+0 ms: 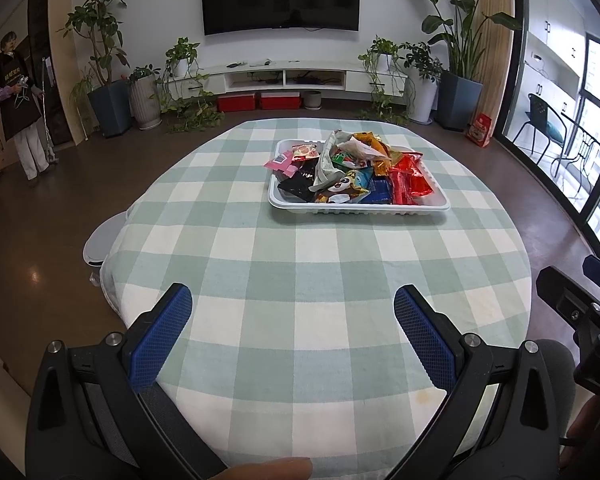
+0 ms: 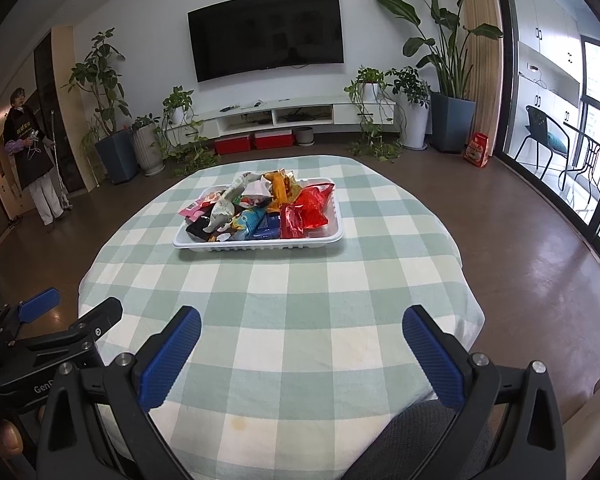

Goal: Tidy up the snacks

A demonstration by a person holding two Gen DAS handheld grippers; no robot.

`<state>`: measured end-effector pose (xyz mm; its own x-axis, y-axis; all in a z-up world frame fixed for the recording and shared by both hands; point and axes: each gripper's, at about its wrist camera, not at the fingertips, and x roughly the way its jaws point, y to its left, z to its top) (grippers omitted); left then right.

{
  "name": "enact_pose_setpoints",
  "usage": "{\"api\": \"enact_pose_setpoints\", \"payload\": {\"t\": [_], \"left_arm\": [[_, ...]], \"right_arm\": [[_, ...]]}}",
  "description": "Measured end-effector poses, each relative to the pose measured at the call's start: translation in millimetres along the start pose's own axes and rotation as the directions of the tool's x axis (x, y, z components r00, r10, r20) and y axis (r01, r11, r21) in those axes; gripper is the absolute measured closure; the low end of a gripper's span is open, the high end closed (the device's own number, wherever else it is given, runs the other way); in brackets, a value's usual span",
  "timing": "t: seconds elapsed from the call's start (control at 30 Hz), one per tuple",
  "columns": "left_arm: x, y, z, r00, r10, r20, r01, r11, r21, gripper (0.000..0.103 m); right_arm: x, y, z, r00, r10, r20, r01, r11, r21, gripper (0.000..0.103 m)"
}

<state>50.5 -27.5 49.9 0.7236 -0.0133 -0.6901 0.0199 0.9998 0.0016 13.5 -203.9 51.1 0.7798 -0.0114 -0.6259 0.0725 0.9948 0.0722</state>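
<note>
Where heaped, snack packets (image 1: pixel 352 168) in white tray (image 1: pixel 360 207) on checked tablecloth (image 1: pixel 300 280).

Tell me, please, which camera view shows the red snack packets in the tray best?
The left wrist view shows the red packets best: they sit larger and nearer at the right end of the white tray. The right wrist view shows the same red packets smaller and farther off, though unobstructed, at the tray's right end.
</note>
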Motion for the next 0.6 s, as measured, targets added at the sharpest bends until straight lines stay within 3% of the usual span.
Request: {"api": "enact_pose_setpoints", "payload": {"t": [0.6], "left_arm": [[1.5,-1.4,-5.9,1.0,-0.002,-0.012,0.002,1.0,0.0,0.0]], "right_arm": [[0.0,0.4,-0.6,1.0,-0.002,-0.003,0.002,1.0,0.0,0.0]]}}
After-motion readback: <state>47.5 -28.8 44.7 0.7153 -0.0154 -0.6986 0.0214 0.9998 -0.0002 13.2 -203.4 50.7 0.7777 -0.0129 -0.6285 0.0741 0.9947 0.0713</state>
